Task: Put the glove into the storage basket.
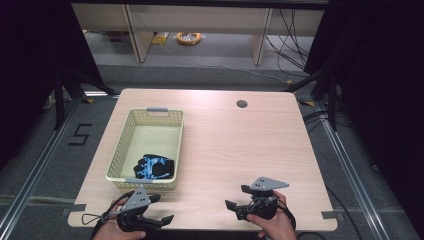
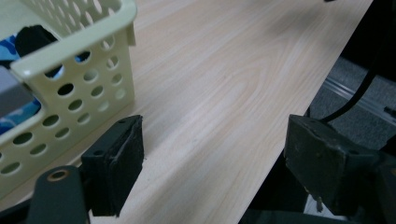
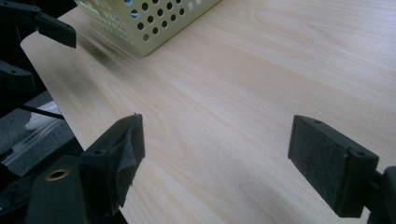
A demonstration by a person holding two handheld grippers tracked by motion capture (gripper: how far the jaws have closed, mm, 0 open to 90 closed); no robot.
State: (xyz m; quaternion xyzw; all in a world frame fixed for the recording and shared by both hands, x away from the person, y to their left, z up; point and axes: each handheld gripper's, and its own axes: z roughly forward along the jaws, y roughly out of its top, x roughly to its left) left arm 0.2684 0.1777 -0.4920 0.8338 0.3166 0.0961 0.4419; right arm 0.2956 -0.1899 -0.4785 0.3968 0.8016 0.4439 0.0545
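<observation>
A pale yellow perforated basket stands on the left half of the wooden table. A black and blue patterned cloth item lies in the basket's near end. My left gripper is held at the table's front edge just below the basket, open and holding nothing. In the left gripper view its jaws stand wide apart beside the basket's corner, with the cloth item behind the wall. My right gripper is at the front right, open and pointing left, its jaws over bare wood.
A round cable hole sits near the table's far edge. The right gripper view has the basket ahead and the other gripper's fingers at the upper left. Dark floor and cables surround the table.
</observation>
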